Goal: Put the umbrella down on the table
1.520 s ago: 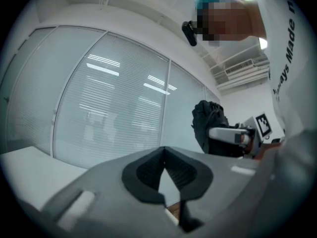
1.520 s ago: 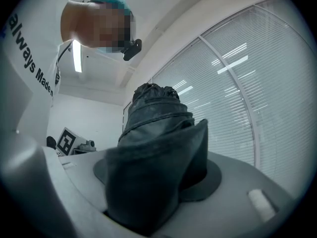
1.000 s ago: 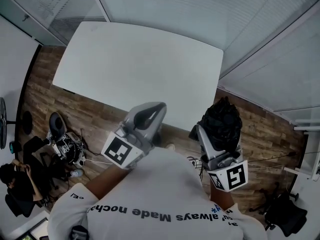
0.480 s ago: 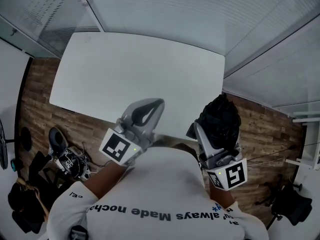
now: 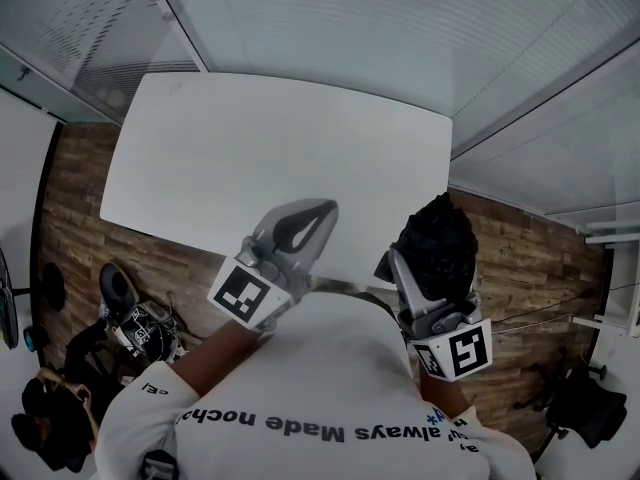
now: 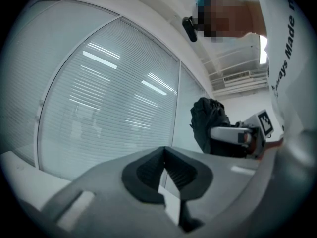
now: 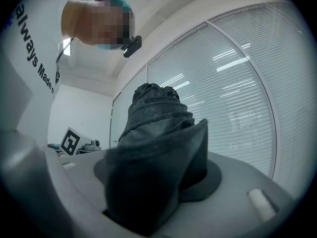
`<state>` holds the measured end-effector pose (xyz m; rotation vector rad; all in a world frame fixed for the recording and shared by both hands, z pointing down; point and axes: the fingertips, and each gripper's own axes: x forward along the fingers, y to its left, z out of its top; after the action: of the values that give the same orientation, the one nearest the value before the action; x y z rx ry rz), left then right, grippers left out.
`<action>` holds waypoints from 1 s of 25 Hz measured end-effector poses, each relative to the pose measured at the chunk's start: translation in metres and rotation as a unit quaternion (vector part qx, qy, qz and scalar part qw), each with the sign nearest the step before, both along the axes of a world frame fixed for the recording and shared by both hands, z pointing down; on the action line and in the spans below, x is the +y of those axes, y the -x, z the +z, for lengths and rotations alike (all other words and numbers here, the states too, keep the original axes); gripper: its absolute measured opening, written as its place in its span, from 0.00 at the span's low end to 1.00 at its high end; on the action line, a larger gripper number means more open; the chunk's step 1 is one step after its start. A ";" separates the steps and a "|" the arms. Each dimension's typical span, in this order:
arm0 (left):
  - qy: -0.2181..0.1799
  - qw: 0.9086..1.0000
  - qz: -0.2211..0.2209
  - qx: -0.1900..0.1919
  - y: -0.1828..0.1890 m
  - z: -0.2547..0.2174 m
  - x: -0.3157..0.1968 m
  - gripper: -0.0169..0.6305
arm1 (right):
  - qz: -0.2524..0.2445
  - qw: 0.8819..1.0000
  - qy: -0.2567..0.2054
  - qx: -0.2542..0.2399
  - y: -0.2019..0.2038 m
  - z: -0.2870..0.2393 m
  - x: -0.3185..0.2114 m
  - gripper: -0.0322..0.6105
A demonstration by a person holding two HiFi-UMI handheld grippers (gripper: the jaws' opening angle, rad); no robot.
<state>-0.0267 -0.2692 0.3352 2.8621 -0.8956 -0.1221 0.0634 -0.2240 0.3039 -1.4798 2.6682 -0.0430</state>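
Note:
A black folded umbrella (image 5: pixel 438 240) stands upright between the jaws of my right gripper (image 5: pixel 425 265), which is shut on it. In the right gripper view the umbrella (image 7: pixel 157 143) fills the gap between the grey jaws of the right gripper (image 7: pixel 158 170). It hangs in the air beside the near right corner of the white table (image 5: pixel 250 153). My left gripper (image 5: pixel 322 211) is shut with nothing in it, its tips over the table's near edge. In the left gripper view the left gripper (image 6: pixel 164 151) has its pads meeting at the tip, and the umbrella (image 6: pixel 207 120) shows to the right.
Glass walls with blinds (image 5: pixel 400 28) run behind and to the right of the table. The floor is wood (image 5: pixel 90 238). Black bags and cables (image 5: pixel 140 323) lie on it at the left, and a black chair (image 5: pixel 580 413) stands at the lower right.
Both grippers have moved forward to the table; the left one's tips now overlap its near edge. The umbrella stays gripped in the right one.

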 end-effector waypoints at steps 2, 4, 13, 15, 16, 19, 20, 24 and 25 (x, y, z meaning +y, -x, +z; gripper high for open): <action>0.002 1.000 0.001 -0.002 0.000 0.003 -0.004 0.03 | 0.002 1.000 0.004 0.001 -0.001 0.003 -0.003 0.45; 0.002 1.000 0.002 -0.003 -0.002 0.005 -0.007 0.03 | 0.004 1.000 0.016 0.004 -0.004 0.008 -0.008 0.45; 0.012 1.000 0.006 -0.003 -0.003 0.013 -0.014 0.03 | -0.003 0.995 0.096 0.024 -0.004 0.065 -0.035 0.45; 0.013 1.000 0.006 -0.003 -0.002 0.013 -0.015 0.03 | -0.005 0.993 0.117 0.029 -0.004 0.080 -0.039 0.45; 0.013 1.000 0.006 -0.003 -0.002 0.013 -0.015 0.03 | -0.005 0.991 0.126 0.033 -0.005 0.087 -0.041 0.45; 0.013 1.000 0.007 -0.004 -0.002 0.014 -0.014 0.03 | -0.002 0.987 0.152 0.046 -0.007 0.108 -0.046 0.45; 0.013 1.000 0.007 -0.005 -0.003 0.015 -0.014 0.03 | 0.000 0.986 0.161 0.049 -0.009 0.116 -0.048 0.45; 0.019 1.000 0.008 -0.005 -0.002 0.019 -0.013 0.03 | -0.003 0.978 0.199 0.068 -0.010 0.147 -0.055 0.45; 0.019 1.000 0.008 -0.006 -0.002 0.019 -0.013 0.03 | -0.006 0.976 0.207 0.074 -0.010 0.155 -0.057 0.45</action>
<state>-0.0245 -0.2822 0.3544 2.8364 -0.8676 -0.0861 0.0736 -0.2807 0.4590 -1.6294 2.9154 -0.5430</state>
